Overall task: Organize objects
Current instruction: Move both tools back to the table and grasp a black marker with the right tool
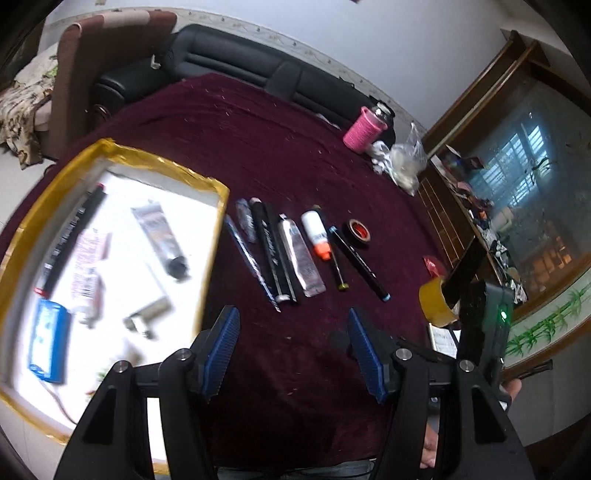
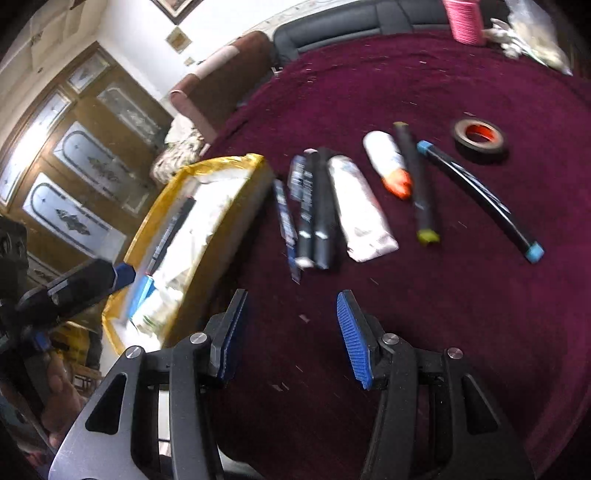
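A row of items lies on the maroon cloth: dark pens [image 1: 271,251] [image 2: 314,206], a silver tube [image 1: 301,258] [image 2: 360,206], a white bottle with an orange cap [image 1: 316,234] [image 2: 389,164], a thin black marker with blue ends [image 1: 358,264] [image 2: 480,199] and a black tape roll [image 1: 359,232] [image 2: 480,138]. A yellow-edged box [image 1: 210,236] [image 2: 225,221] at the left holds a tube, a blue pack and other items. My left gripper [image 1: 291,350] is open and empty, short of the row. My right gripper [image 2: 291,332] is open and empty, short of the pens.
A pink thread spool [image 1: 364,129] [image 2: 463,18] and a plastic bag [image 1: 404,158] sit at the table's far side. A yellow tape roll [image 1: 434,302] lies at the right. A black sofa [image 1: 236,55] and a brown chair [image 1: 96,55] stand behind the table.
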`<state>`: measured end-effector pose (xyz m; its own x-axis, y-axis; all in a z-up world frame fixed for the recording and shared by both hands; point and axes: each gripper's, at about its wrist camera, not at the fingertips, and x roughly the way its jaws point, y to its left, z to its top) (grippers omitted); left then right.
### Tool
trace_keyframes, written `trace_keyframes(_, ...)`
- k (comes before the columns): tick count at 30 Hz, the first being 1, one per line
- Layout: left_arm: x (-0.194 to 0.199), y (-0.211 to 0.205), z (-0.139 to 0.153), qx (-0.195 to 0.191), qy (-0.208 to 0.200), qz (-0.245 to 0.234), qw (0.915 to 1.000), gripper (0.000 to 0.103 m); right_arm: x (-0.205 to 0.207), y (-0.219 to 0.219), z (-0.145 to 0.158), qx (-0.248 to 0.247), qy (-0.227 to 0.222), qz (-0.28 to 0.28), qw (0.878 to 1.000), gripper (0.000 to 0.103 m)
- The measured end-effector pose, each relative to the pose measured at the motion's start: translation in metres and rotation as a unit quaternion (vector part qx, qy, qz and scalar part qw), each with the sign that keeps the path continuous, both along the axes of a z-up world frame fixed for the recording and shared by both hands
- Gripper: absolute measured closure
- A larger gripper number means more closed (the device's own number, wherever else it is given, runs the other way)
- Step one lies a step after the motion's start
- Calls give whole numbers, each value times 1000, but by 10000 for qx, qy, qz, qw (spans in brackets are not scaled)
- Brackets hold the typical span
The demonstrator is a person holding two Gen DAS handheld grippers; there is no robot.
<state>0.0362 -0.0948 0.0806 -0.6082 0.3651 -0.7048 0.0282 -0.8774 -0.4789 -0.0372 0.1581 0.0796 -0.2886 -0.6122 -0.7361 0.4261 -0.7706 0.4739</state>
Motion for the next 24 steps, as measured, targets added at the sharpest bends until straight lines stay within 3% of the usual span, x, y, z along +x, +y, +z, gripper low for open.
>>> trace_keyframes(8, -19, 19, -13, -35, -263, -230, 9994, 42, -8, 35, -6, -53, -3, -371, 9993, 54)
trace_keyframes(17, -27, 12, -16, -96, -320, -106, 9994, 42, -62, 40, 16, 627, 592, -843, 9927, 54)
trace_keyframes(24, -35, 14, -15, -135, -344, -165, 9992, 42, -103, 53, -7, 1109, 434, -836, 9894, 54)
